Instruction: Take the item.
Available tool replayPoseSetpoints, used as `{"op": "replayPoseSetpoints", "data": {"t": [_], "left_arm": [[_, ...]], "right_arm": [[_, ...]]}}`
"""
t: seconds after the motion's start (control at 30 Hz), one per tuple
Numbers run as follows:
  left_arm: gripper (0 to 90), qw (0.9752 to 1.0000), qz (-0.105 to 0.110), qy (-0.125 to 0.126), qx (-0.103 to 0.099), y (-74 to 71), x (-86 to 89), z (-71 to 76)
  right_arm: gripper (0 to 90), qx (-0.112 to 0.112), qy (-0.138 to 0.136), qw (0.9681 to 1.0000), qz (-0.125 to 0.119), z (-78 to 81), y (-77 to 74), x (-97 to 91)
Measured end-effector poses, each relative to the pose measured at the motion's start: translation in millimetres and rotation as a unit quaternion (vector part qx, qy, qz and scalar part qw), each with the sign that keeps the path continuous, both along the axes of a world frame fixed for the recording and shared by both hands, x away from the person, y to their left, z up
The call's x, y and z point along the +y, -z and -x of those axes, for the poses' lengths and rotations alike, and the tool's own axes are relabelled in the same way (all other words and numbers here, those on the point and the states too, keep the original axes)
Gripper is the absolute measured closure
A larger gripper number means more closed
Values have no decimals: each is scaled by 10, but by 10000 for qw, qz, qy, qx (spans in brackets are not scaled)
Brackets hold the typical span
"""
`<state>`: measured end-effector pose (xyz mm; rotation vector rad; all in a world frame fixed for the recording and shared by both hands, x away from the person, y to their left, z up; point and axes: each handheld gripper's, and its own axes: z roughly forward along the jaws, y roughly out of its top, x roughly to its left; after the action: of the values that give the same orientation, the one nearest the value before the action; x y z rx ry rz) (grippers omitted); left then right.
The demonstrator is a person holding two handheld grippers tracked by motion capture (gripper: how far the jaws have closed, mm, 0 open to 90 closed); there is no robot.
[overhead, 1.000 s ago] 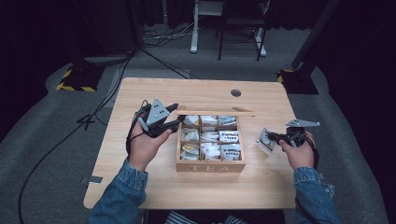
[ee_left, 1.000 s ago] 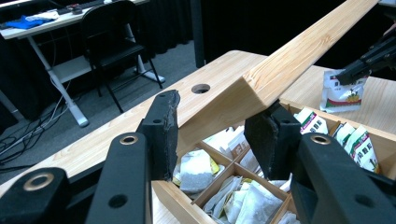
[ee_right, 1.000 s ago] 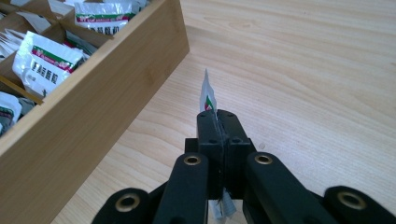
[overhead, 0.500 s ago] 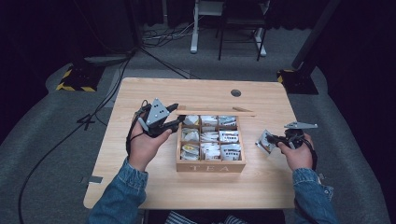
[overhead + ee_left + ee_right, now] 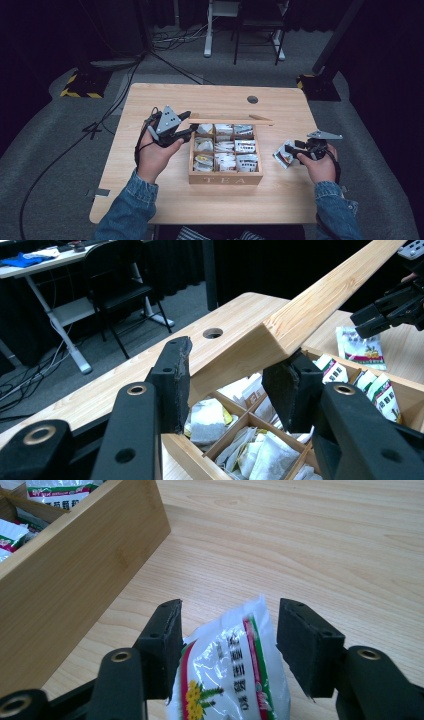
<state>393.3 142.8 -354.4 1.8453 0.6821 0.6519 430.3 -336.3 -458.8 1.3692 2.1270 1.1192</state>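
A wooden tea box [image 5: 225, 179] with several compartments of tea bags stands mid-table. Its hinged lid [image 5: 231, 120] is raised upright at the back. My left gripper [image 5: 189, 129] is shut on the lid's left end; in the left gripper view the lid's edge [image 5: 300, 315] is pinched between the two pads of the left gripper [image 5: 232, 380]. Right of the box, a white, red and green tea packet [image 5: 283, 155] lies on the table. My right gripper [image 5: 227, 630] has just been opening; the packet [image 5: 230, 675] lies loose between its spread pads, which do not press on it.
The table [image 5: 165, 100] has a round cable hole [image 5: 252, 99] at the back right. The box's side wall [image 5: 70, 580] stands close to the left of the right gripper. A desk and a chair [image 5: 115, 285] stand beyond the far edge.
The right gripper's jaws have spread apart and let go of the tea packet, which now rests on the table. The left gripper still holds the lid up.
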Motion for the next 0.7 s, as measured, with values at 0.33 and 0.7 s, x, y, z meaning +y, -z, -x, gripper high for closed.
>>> {"op": "replayPoseSetpoints", "data": {"t": [0.33,0.7], "left_arm": [[547,10000,-62,-1,11,4,-7,16],[543,9999,-93,26,80,7,-9,26]], "right_arm": [[430,-221,8,9997,-81,122,-113,-90],[421,-340,-358,9988,-27,402,-291,-18]]}}
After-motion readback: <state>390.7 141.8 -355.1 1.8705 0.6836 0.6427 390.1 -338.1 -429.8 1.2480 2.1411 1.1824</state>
